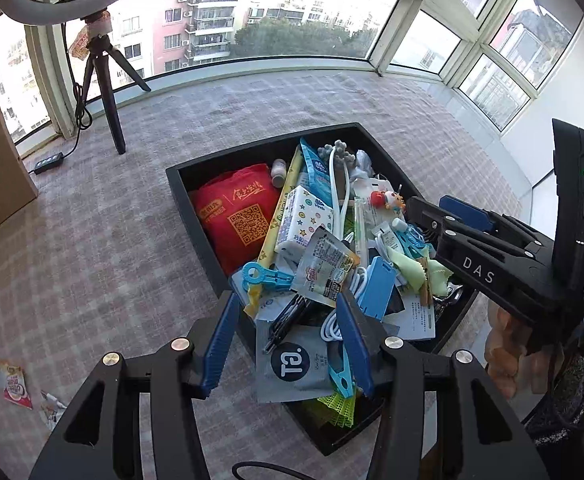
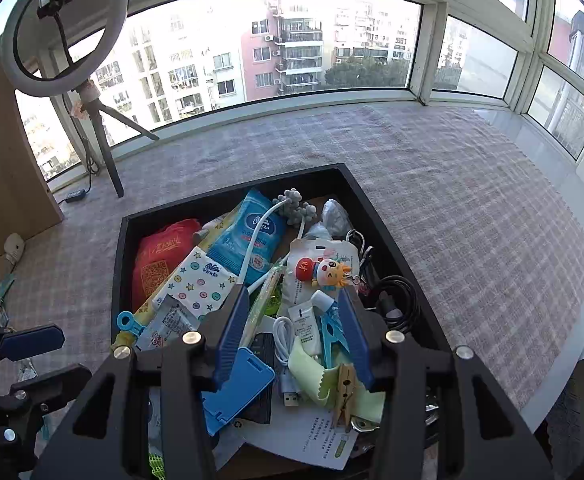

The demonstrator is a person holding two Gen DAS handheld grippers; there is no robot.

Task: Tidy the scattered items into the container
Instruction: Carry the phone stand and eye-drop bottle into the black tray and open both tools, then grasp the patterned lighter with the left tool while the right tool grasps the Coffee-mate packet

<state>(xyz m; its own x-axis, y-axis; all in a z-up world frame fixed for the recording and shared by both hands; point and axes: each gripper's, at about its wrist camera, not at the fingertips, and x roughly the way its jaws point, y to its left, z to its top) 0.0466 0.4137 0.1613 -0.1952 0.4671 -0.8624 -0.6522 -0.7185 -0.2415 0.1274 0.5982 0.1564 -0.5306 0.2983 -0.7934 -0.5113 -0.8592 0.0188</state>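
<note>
We're at the drop step: left gripper (image 1: 288, 344) and right gripper (image 2: 288, 336) both hover with jaws apart and empty over the heaped black container (image 1: 180, 184), so next we swing left to the sachets (image 1: 16, 386) on the tabletop.

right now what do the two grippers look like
Both are black plastic linkage frames with silver rivets and blue rectangular fingers. The right gripper bears white "DAS" lettering, an upright black module with a green light, and a black cable. The left gripper matches.
</note>
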